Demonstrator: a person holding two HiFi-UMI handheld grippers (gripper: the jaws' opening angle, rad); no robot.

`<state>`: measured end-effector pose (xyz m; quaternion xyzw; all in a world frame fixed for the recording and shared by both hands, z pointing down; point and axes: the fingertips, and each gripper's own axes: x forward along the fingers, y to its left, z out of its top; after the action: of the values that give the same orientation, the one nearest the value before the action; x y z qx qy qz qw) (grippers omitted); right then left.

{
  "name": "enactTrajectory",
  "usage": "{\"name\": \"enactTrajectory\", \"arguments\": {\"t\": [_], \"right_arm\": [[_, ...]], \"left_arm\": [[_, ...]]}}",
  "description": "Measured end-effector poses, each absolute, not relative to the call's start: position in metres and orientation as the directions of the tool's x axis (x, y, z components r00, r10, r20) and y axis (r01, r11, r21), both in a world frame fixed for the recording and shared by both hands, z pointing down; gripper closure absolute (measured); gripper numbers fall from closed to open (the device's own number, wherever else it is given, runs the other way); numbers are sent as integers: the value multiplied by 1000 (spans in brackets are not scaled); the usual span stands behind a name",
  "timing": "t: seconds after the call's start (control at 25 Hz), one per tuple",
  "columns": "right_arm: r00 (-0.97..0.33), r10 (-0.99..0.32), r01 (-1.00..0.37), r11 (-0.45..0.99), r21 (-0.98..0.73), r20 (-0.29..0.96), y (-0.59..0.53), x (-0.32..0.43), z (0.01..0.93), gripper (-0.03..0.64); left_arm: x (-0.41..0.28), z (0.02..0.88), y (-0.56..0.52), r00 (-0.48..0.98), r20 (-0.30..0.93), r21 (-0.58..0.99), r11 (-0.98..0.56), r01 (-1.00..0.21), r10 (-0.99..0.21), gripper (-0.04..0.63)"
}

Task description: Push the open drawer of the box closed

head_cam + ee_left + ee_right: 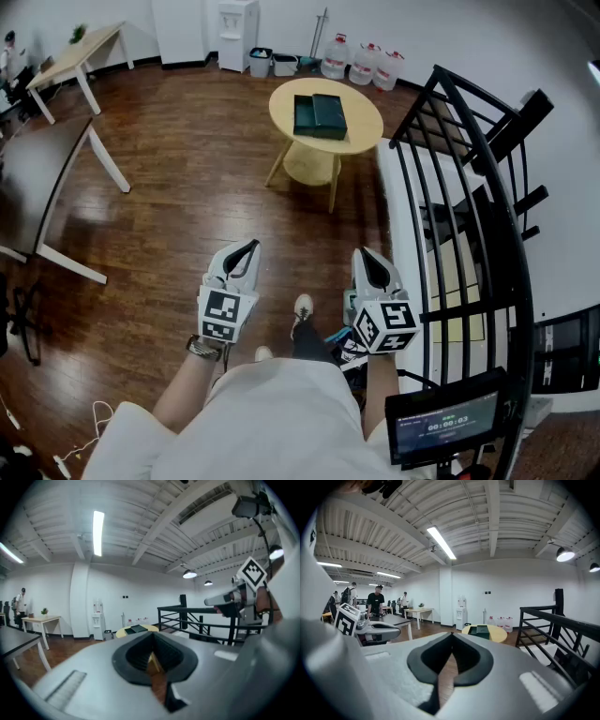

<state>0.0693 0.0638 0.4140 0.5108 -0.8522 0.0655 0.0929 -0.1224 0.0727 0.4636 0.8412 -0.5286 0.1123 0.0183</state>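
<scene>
In the head view the box [320,116] is sitting too small, in the upper middle, to tell how its drawer is standing. In the left gripper view the grey body of the left tongs [152,637] is covering the lower part of the round surface [120,632], so only a dark sliver of the box is showing. A dark desk [28,178] is running off the head view's left edge.
</scene>
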Motion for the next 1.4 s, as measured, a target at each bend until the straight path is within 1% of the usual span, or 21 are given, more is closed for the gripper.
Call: {"name": "enactTrajectory", "arguments": {"t": [0.36,0.68,0.92,1.12,1.4], "right_arm": [[-482,-851,-873,488,-27,206,3,64,422,614],[-516,-832,-854,517,-51,203,-102,65,432,614],[-540,-813,-838,543,-49,218,-197,92,425,615],[-561,-795,-825,559,-80,231,-265,98,429,614],[-571,-779,-819,559,-125,258,-318,108,447,614]], "left_arm": [[-121,469,24,414,209,-118,-443,-889,-886,588],[-122,470,-75,373,214,-125,-404,-906,-903,588],[-90,457,-171,365,205,-154,-398,-904,-908,588],[-81,450,-239,339,210,-176,-377,-910,-917,588],[-77,465,-287,324,262,-155,-371,-916,-909,588]]}}
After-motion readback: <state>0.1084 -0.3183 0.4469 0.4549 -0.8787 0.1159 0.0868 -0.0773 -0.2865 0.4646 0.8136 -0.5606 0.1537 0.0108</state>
